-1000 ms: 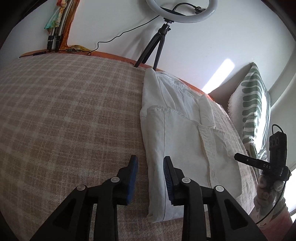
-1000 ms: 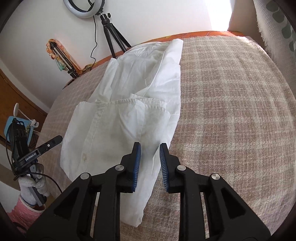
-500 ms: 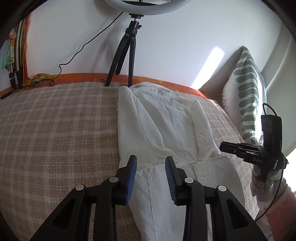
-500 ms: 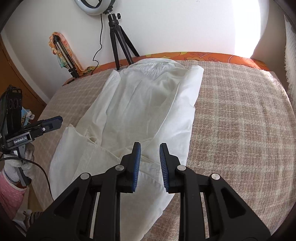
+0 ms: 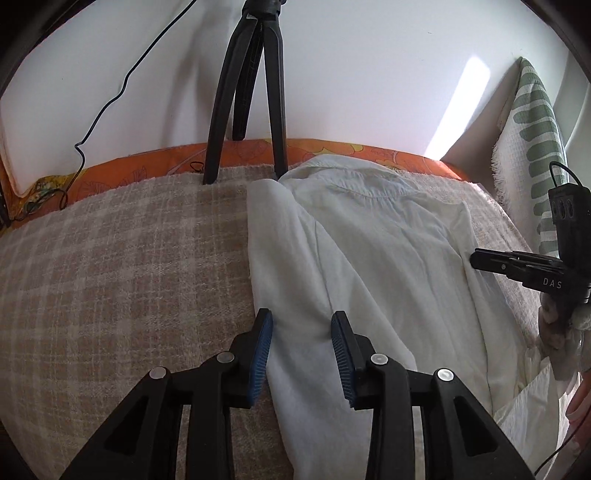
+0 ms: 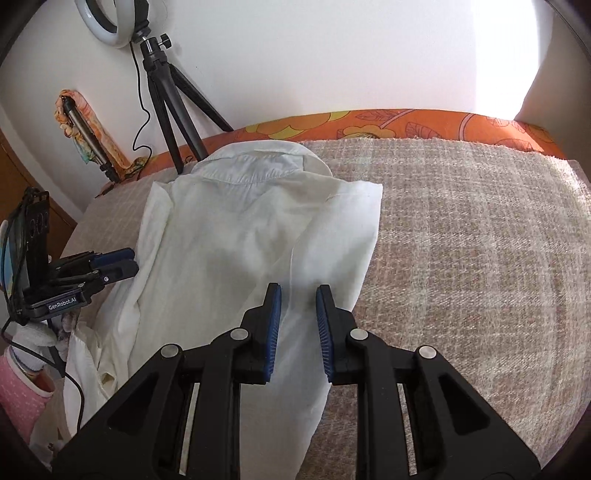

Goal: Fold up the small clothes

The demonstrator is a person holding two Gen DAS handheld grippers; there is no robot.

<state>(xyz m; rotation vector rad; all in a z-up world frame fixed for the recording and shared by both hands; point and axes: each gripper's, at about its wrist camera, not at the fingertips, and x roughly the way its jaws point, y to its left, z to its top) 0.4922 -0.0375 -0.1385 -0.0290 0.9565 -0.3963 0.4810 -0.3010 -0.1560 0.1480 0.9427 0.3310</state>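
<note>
Below the tripod [image 5: 243,92], shirt [image 5: 369,258] lies on the blanket [image 5: 110,277]: thin, limp, light. Left gripper [image 5: 301,347] and right gripper [image 6: 298,325] gape, released, over its long edges—pinch there.

shirt [image 6: 229,258] hem cut off, ring light [image 6: 107,26] partly cropped

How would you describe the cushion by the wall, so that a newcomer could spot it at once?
Start at the bed with the beige checked blanket. Follow the white shirt toward its far right corner, where a cushion leans upright against the wall. It alone is white with green leaf-like bars and a fringed edge.
</note>
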